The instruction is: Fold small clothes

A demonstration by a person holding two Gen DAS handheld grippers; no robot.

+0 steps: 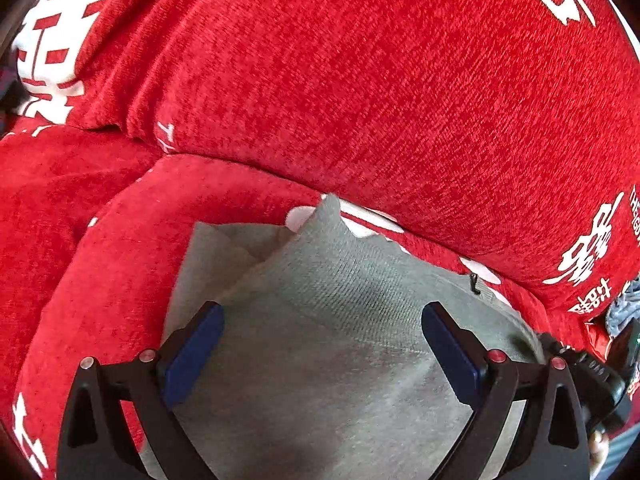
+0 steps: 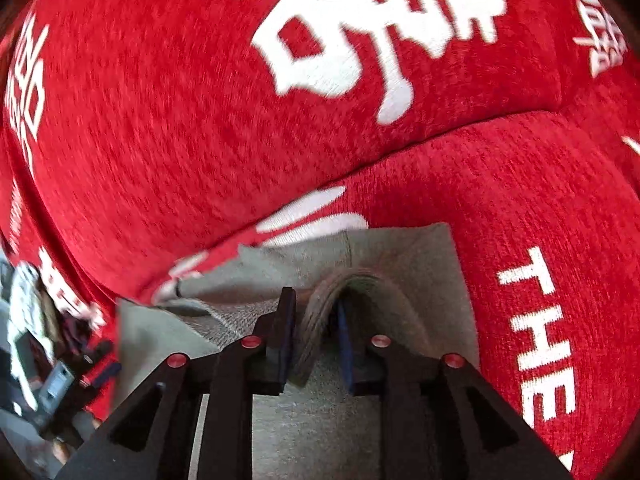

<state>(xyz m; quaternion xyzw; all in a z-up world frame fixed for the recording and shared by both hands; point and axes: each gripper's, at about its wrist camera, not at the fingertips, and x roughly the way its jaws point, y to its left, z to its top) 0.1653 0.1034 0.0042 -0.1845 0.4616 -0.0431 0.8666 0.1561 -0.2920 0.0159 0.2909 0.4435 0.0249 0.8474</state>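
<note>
In the left wrist view, the left gripper (image 1: 322, 334) sits at the bottom of the frame with its blue pads (image 1: 192, 356) spread wide, nothing between them but the grey garment (image 1: 320, 360) lying flat below. That garment fills the lower middle, one corner peaking toward the centre, and rests on a red sofa cover (image 1: 360, 80) with white characters that takes up the rest of the frame. In the right wrist view, the right gripper (image 2: 314, 320) stands at the bottom centre, its jaws partly apart with a raised fold of the grey garment (image 2: 316, 320) between them; the fold leans on the left pad, but whether the right pad touches it is unclear. The red sofa cover (image 2: 160, 120) fills the upper frame.
</note>
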